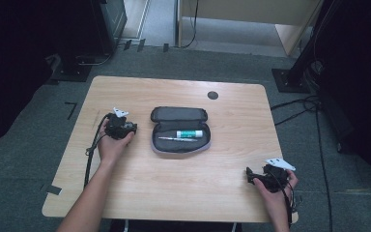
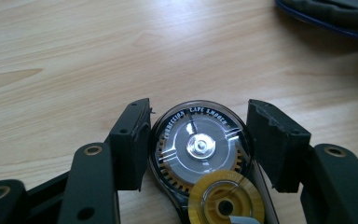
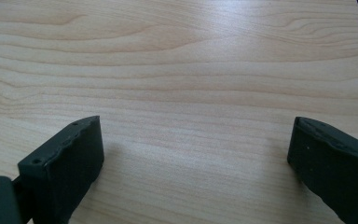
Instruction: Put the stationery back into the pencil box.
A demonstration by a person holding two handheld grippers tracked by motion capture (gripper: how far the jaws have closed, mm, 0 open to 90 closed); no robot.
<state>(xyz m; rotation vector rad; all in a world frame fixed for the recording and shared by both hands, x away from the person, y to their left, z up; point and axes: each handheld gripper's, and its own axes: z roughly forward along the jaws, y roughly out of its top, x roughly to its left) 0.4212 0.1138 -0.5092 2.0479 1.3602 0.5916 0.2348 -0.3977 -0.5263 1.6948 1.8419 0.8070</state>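
Grasping was the step in hand in the high view: the left gripper (image 1: 125,126) sat on the wooden table (image 1: 183,188) just left of the open soft grey case (image 1: 179,129). The left gripper view showed its jaws closed against a round, clear-plastic correction tape dispenser (image 2: 200,158) lying flat; lifting it toward the case looked next. The right gripper view showed the right gripper (image 3: 193,168) with jaws wide apart over bare wood grain.

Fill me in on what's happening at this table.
A person works at a light wooden table with a hand-held gripper in each hand. The left gripper has its jaws set around a round clear-cased correction tape dispenser lying on the wood, pads against its sides. Next to it lies an open grey zip pencil case holding a white glue stick and a pen. The right gripper waits near the table's front corner, jaws wide apart over bare wood.
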